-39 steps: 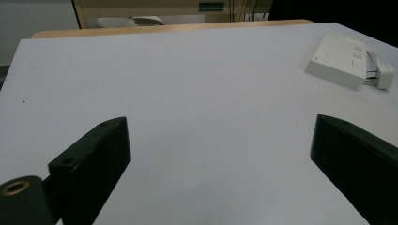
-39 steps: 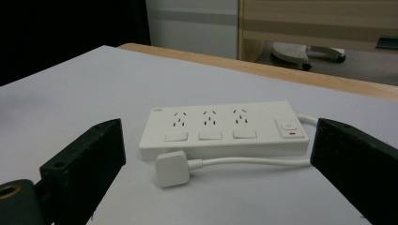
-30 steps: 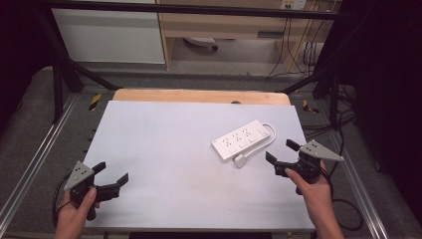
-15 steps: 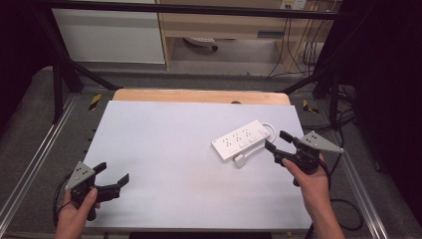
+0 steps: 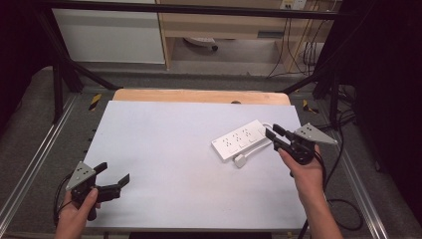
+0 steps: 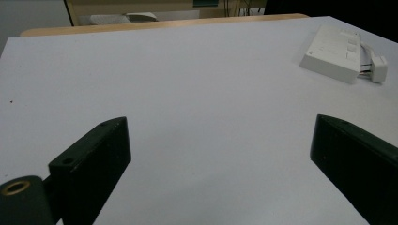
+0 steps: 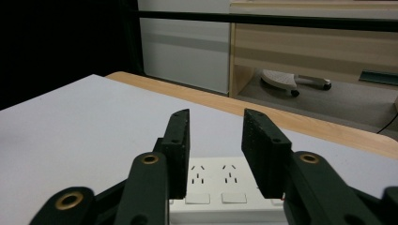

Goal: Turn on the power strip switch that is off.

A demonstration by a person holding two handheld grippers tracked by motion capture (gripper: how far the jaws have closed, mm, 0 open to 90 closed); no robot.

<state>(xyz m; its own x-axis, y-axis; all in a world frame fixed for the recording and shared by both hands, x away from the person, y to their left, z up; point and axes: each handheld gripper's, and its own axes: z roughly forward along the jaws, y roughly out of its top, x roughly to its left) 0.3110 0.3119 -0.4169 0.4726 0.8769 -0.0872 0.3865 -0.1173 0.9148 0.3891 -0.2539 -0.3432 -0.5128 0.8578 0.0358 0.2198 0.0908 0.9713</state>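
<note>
A white power strip [image 5: 240,141] lies on the right part of the white surface [image 5: 169,139], its plug [image 5: 241,160] just beside it. The right tongs [image 5: 272,135] hang over its right end, jaws parted, grasping nothing. The left tongs [image 5: 113,175] are wide apart at the near left corner.

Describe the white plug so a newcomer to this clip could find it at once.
Start at the white table and go to the power strip on its right half. The plug is the small white block at the strip's near edge, on a short white cord.
</note>
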